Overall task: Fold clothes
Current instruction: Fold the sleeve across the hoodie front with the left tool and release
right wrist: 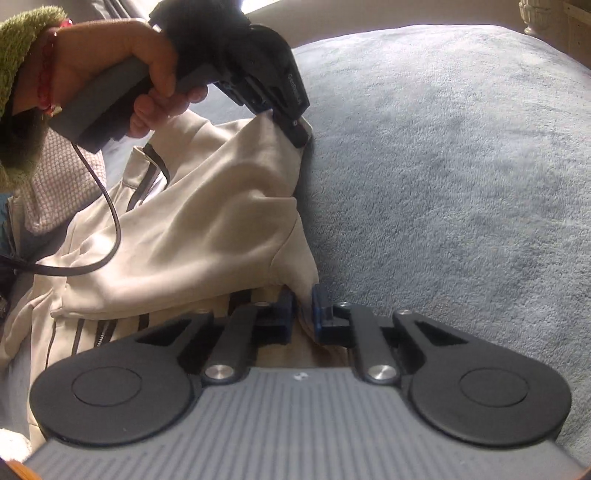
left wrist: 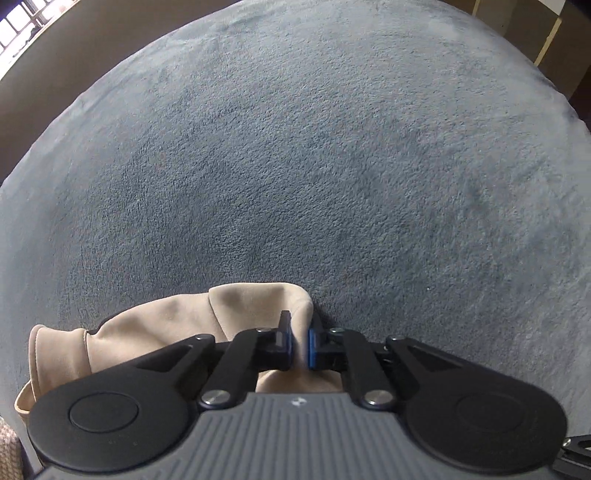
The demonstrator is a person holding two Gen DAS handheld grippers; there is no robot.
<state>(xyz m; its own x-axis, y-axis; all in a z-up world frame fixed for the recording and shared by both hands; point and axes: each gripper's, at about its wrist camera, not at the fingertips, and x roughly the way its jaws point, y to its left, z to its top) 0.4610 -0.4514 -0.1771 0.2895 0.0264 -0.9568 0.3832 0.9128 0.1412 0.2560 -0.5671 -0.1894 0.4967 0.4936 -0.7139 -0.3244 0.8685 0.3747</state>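
Note:
A beige zip-up jacket (right wrist: 207, 229) lies crumpled on a grey-blue plush blanket (right wrist: 461, 177). In the left wrist view its beige cloth (left wrist: 177, 325) bunches at the bottom, and my left gripper (left wrist: 300, 343) is shut on a fold of the edge between the blue pads. The right wrist view shows my right gripper (right wrist: 303, 314) shut on another edge of the jacket nearer the camera. The left gripper (right wrist: 295, 136) is also seen there, held by a hand (right wrist: 122, 62), pointing steeply down and pinching the jacket's far edge. Dark zips and stripes show on the jacket's underside.
The blanket (left wrist: 314, 155) spreads wide ahead and to the right of both grippers. A cable (right wrist: 110, 206) hangs from the left gripper's handle across the jacket. A green fuzzy sleeve (right wrist: 22, 48) and checked cloth (right wrist: 59, 177) are at the left. A bright window (left wrist: 22, 26) sits far left.

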